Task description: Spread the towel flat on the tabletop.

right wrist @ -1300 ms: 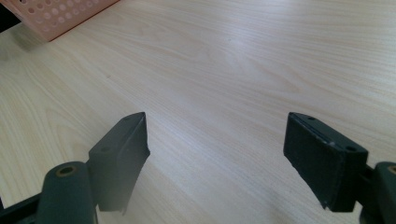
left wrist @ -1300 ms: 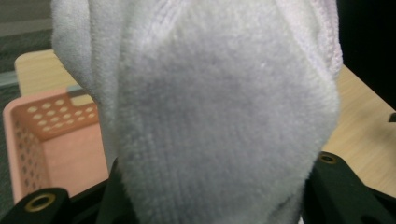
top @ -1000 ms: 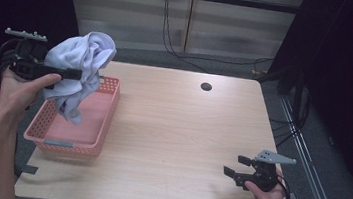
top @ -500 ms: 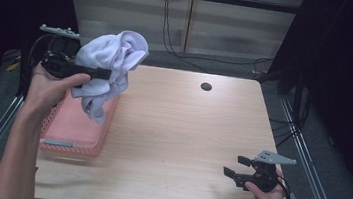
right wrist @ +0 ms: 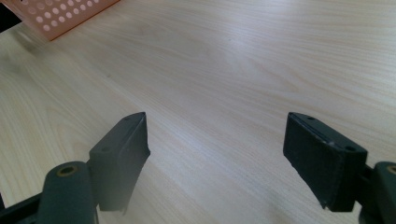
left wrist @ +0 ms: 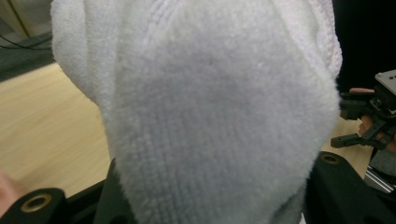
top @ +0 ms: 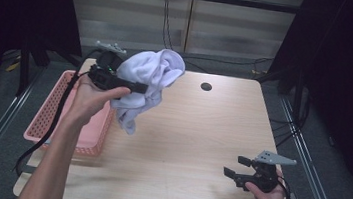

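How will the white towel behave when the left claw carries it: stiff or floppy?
Probably floppy: the white towel bunches over the left claw and a tail droops below. Likely light, since one hand lifts it. Its fuzzy pile looks grippy, not slippery.

No text, label, brand, number or sign can be read anywhere in these views.
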Tool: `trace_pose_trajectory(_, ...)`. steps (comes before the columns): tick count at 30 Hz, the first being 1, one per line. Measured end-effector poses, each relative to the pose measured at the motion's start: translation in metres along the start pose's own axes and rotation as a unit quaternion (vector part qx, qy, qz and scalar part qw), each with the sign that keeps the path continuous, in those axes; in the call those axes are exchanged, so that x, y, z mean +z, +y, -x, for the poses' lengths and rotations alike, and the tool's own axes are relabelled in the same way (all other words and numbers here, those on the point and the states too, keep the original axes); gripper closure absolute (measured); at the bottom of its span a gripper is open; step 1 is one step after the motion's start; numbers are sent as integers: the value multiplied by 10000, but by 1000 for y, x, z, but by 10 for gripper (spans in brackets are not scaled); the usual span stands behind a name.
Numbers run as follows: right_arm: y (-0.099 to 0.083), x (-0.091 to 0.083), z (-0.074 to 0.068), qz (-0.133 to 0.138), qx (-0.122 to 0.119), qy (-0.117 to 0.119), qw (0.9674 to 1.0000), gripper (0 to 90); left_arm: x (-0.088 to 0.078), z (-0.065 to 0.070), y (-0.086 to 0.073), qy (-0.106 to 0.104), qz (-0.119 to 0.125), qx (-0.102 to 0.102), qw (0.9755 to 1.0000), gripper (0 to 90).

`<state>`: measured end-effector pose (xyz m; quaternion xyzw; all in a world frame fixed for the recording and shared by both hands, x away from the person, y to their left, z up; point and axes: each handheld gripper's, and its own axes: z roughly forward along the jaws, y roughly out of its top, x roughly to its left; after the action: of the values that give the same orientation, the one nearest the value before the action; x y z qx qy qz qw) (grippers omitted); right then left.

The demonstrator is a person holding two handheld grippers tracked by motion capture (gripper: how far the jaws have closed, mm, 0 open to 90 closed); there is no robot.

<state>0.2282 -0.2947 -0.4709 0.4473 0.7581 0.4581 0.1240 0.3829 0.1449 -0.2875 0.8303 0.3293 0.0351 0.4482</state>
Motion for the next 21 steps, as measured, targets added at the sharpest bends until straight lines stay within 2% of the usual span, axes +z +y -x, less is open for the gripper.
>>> trace_pose_trajectory(4, 0, 0, 0, -2, -1, 3, 10000, 217, 27, 9, -8, -215, -202, 115, 9995, 510)
trace_pose_trajectory(7, 0, 0, 0, -13, -2, 13, 10000, 217, 46, 15, -17, -331, -306, 110, 9989, 507)
trace_pose_trajectory(8, 0, 0, 0, -13, -2, 13, 10000, 217, 46, 15, -17, -331, -306, 110, 9989, 507)
trace_pose_trajectory(10, 0, -1, 0, -26, 0, 23, 10000, 217, 62, 19, -27, -400, -439, 70, 9982, 505)
trace_pose_trajectory(14, 0, 0, 0, -21, -14, 24, 10000, 216, 92, 28, -46, -477, -723, 141, 9961, 497)
trace_pose_trajectory(16, 0, 0, 0, -28, -12, 29, 10000, 212, 103, 34, -54, -564, -772, 301, 9950, 491)
trace_pose_trajectory(18, 0, 0, 0, -34, -9, 28, 10000, 212, 108, 37, -57, -634, -830, 315, 9940, 489)
trace_pose_trajectory(19, 0, -1, 0, -27, 1, 36, 10000, 212, 118, 42, -64, -622, -928, 321, 9932, 485)
trace_pose_trajectory(21, 0, -1, 0, -25, -13, 42, 10000, 211, 127, 44, -71, -599, -1041, 355, 9921, 478)
